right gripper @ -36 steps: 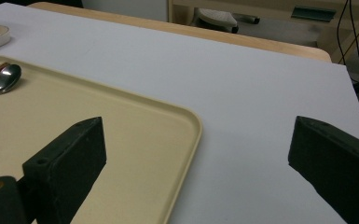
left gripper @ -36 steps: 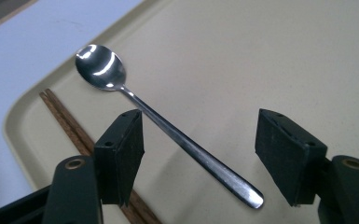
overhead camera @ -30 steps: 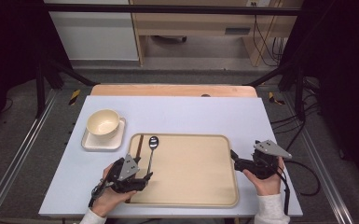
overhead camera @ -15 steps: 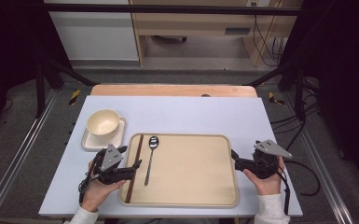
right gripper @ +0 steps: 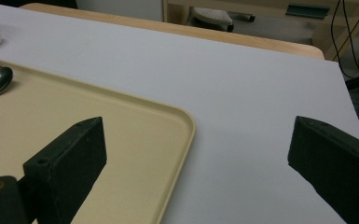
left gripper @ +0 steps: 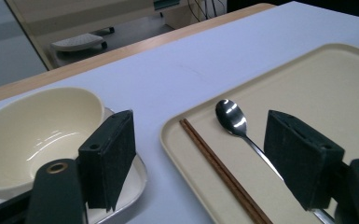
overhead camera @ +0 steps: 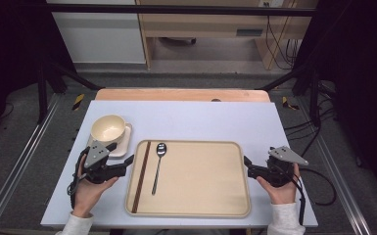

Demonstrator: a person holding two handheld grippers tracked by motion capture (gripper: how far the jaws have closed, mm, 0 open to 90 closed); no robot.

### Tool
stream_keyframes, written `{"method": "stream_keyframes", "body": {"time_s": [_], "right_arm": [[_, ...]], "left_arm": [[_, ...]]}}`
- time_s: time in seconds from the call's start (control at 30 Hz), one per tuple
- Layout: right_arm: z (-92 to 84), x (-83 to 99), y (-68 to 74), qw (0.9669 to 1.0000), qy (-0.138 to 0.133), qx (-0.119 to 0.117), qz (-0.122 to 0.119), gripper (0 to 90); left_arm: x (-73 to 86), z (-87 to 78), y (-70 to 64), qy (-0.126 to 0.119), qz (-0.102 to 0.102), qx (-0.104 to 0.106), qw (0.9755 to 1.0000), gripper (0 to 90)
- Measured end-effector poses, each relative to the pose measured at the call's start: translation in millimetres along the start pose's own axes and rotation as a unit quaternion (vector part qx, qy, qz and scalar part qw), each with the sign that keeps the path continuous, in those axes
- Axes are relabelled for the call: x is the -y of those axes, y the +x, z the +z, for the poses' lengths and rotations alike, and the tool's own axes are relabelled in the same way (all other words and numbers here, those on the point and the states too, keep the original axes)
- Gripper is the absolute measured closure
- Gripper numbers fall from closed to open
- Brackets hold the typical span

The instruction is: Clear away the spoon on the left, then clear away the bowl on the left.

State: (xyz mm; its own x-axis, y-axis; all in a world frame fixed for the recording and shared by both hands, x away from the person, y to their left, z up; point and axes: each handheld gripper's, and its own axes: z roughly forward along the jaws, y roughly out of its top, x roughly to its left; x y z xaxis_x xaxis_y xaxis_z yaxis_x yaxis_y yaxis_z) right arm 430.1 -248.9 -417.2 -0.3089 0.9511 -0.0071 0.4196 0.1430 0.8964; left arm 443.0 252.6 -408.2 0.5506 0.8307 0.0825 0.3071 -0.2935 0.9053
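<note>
Spoon (overhead camera: 158, 164) and chopsticks (overhead camera: 141, 175) already lie side by side on the beige tray (overhead camera: 225, 208) in the high view, just ahead of the left gripper (overhead camera: 129, 160), which sits off the tray's near-left edge with its jaws spread and nothing between them; they have just been opening. Behind that gripper, a cream bowl (overhead camera: 107, 128) on its small square dish (overhead camera: 125, 145) waits on the desk (overhead camera: 200, 117), so the cutlery looks placed and the bowl is likely what remains. The right gripper (overhead camera: 247, 162) rests released beside the tray's other edge.

From the left gripper view, the spoon (left gripper: 233, 119) and chopsticks (left gripper: 214, 163) lie between the open jaws, farther off, and the bowl (left gripper: 32, 130) is beyond the left jaw.

Along the right gripper view, the wide-open jaws straddle the tray's corner (right gripper: 186, 126), empty.

No brand, label or legible writing appears anywhere.
</note>
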Motion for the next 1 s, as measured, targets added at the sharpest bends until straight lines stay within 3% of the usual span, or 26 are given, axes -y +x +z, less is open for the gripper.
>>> {"method": "stream_keyframes", "body": {"time_s": [0.5,1.0], "right_arm": [[0.1,-0.1,-1.2,1.0,0.003,0.0,0.0,4.7],[0.5,-1.0,0.4,1.0,0.001,0.001,-0.003,4.7]], "left_arm": [[-11.3,-8.4,31.0,-0.013,-0.028,-0.032,0.999,23.0],[-14.7,-3.0,52.9,-0.013,-0.048,-0.058,0.9971,20.1]]}}
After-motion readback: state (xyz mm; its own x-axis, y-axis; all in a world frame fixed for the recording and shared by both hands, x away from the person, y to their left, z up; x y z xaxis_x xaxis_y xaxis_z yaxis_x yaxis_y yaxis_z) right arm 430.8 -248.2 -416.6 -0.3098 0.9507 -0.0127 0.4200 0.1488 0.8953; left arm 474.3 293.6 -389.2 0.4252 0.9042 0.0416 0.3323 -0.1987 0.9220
